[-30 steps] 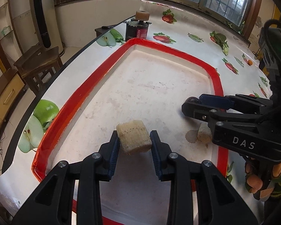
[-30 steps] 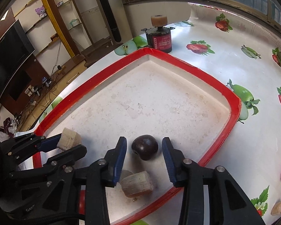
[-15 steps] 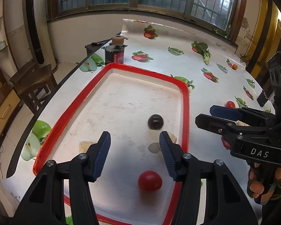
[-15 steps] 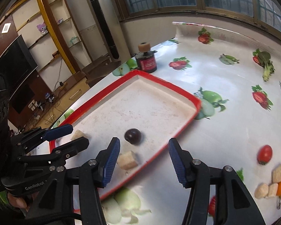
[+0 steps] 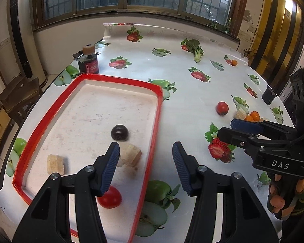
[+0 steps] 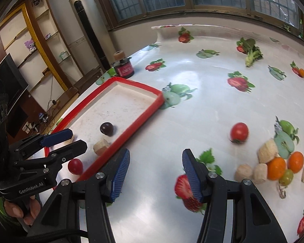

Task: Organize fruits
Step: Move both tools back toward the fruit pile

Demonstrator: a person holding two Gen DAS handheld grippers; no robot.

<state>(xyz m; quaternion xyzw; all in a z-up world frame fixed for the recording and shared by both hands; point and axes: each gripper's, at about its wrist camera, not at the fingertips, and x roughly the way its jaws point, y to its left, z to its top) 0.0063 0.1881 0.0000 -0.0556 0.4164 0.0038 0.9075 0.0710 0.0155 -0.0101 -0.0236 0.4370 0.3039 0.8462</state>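
Both grippers have let go and pulled back from the tray [image 5: 158,109]. Your left gripper [image 5: 146,160] and right gripper [image 6: 156,168] are wide apart, holding nothing. The plum [image 5: 119,132] sits in the tray; next, get the tomato [image 6: 239,132].

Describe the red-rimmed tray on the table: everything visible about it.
The tray is a shallow rectangle with rounded corners, a glossy red rim and a scuffed, stained whitish floor, and looks like plastic. It lies flat on the fruit-print tablecloth near the table's edge. Inside lie a dark plum, a red tomato and pale cut chunks. Neither gripper touches it.
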